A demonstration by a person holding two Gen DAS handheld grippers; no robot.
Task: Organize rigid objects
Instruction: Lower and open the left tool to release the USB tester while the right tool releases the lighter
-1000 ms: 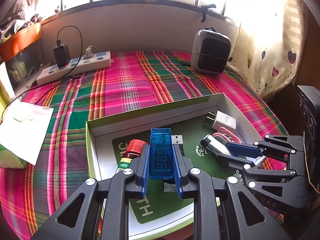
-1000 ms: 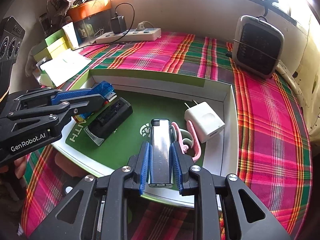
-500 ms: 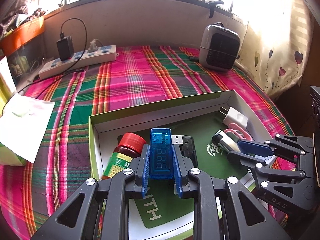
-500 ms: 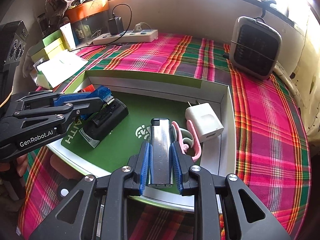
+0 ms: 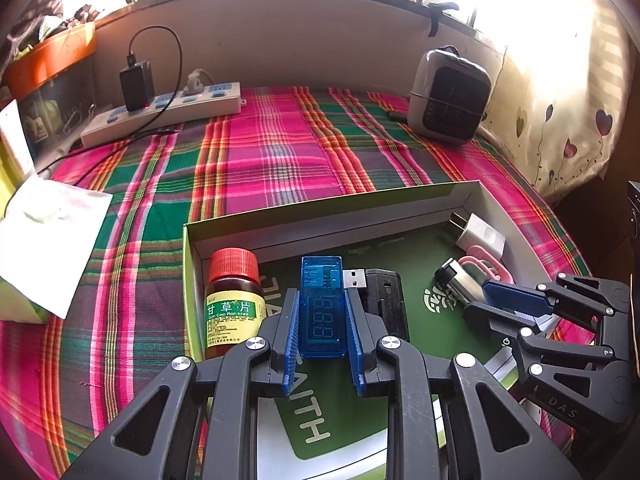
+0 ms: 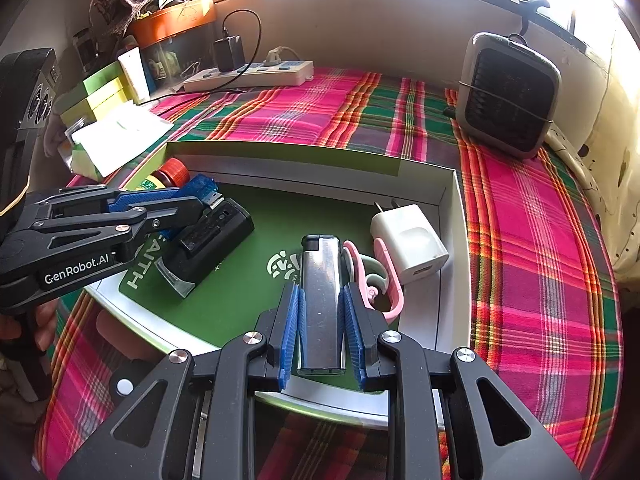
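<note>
Both grippers hold items over the shallow white-walled, green-lined cardboard box [image 6: 448, 196].
The left gripper [image 5: 323, 322] is clamped on a translucent blue USB meter [image 5: 322, 304] beside a red-capped brown pill bottle [image 5: 234, 300]; the right gripper [image 6: 322, 320] is clamped on a silver metal lighter [image 6: 322, 296], near a white wall charger [image 6: 408, 244].

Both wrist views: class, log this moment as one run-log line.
left gripper: shut on blue USB meter | right gripper: shut on silver lighter | both over green box
</note>
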